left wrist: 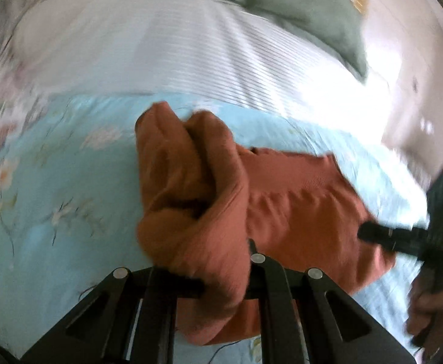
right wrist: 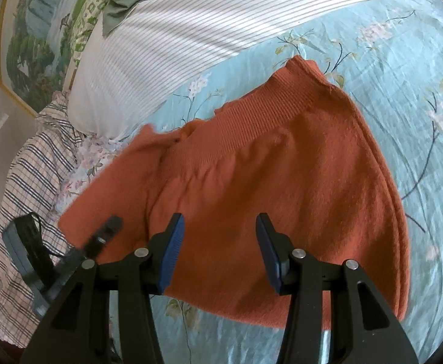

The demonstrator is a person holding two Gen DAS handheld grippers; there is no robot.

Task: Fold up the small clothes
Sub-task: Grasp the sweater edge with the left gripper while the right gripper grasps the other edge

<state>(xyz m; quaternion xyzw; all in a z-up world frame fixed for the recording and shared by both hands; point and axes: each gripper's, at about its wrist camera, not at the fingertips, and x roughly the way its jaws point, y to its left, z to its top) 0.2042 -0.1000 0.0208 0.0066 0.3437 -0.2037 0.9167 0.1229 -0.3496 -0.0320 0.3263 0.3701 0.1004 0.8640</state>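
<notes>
An orange knit garment [right wrist: 270, 182] lies on the light blue floral bedsheet [right wrist: 403, 60], its ribbed band running across it. My left gripper [left wrist: 221, 282] is shut on a bunched fold of the orange garment [left wrist: 197, 200] and holds it lifted above the sheet. My right gripper [right wrist: 218, 251] is open, its blue pads [right wrist: 172, 254] hovering just over the near part of the garment, holding nothing. The right gripper also shows in the blurred left wrist view [left wrist: 370, 232], low over the garment's right side. The left gripper also shows in the right wrist view [right wrist: 106, 230], at the garment's left edge.
A white striped pillow [right wrist: 172, 45] lies beyond the garment. A green cloth [left wrist: 297, 9] sits behind it. A plaid cloth [right wrist: 33, 170] lies at the left bed edge. A framed landscape picture [right wrist: 30, 39] hangs on the wall.
</notes>
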